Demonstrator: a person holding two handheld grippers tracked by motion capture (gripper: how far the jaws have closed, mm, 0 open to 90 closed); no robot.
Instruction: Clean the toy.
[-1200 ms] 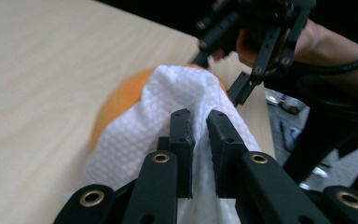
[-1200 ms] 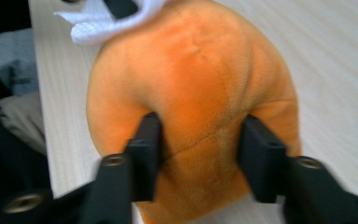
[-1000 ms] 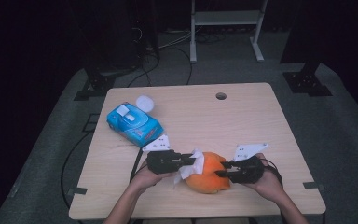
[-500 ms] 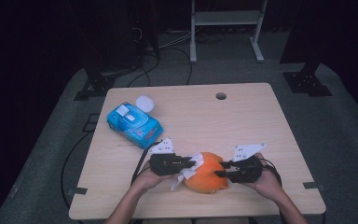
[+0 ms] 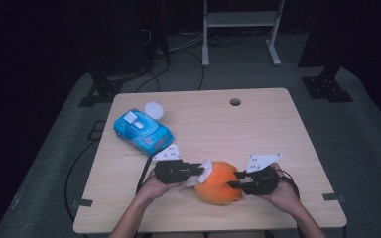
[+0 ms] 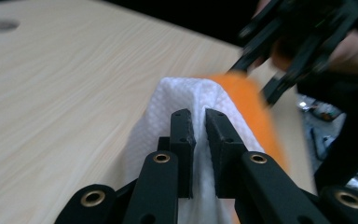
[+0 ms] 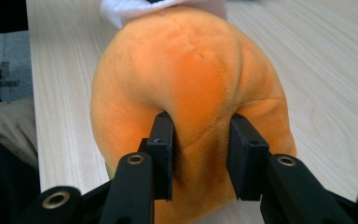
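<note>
1. Two grippers work one soft orange plush ball (image 5: 219,182), which sits on the pale wooden table (image 5: 258,129) near its front edge, between the person's hands.
2. Right gripper (image 7: 200,140): its jaws pinch a fold of the plush between them, steadying the ball from the right side.
3. Left gripper (image 6: 199,122): its jaws are clenched on a white textured wipe (image 6: 177,98), which lies against the ball's left flank.
4. To wipe well, I judge the right grip should stay firm on the fold so the ball does not roll, while the left drags the wipe across the fur with light pressure, keeping cloth rather than jaw tips on the fabric.
5. Nearby: a blue plastic wipes pack (image 5: 142,130) and a small round white lid (image 5: 154,109) lie at the table's left, well apart from the ball.
6. Nothing stands in the wipe's path; the front edge is near, so a hard push could shove the ball off.
</note>
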